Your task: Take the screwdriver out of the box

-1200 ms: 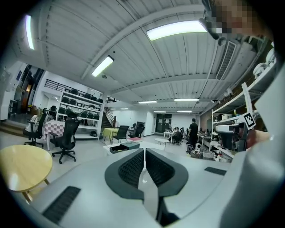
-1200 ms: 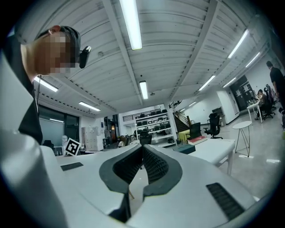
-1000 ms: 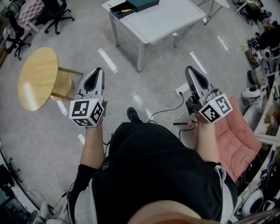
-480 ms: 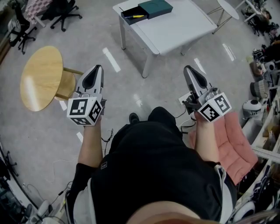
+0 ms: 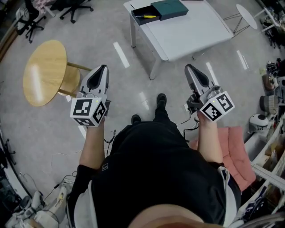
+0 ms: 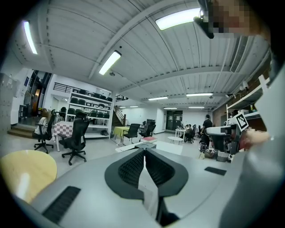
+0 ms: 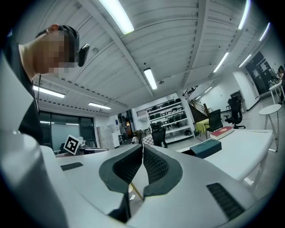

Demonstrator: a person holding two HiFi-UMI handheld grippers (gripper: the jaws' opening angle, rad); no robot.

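A white table (image 5: 196,31) stands ahead at the top of the head view. On its far left corner sits an open black box (image 5: 138,10) with a yellow-handled screwdriver (image 5: 150,16) lying inside, and a teal lid (image 5: 169,9) rests beside it. My left gripper (image 5: 102,68) and right gripper (image 5: 189,68) are held out level over the floor, well short of the table. Both are shut, with nothing between the pads. From the right gripper (image 7: 142,147) view, the teal lid (image 7: 205,147) and table (image 7: 242,149) lie ahead to the right. The left gripper (image 6: 144,150) view faces the table's end.
A round wooden stool (image 5: 42,71) stands to the left. Office chairs (image 5: 75,5) are at the far left, and a small round white table (image 5: 247,10) at the far right. Cables (image 5: 187,124) lie on the floor by a pink cushion (image 5: 238,151). Shelves and clutter line the right side.
The person has walked toward the table, which now sits nearer and lower in the head view. Both grippers have travelled forward with the person and stay shut.
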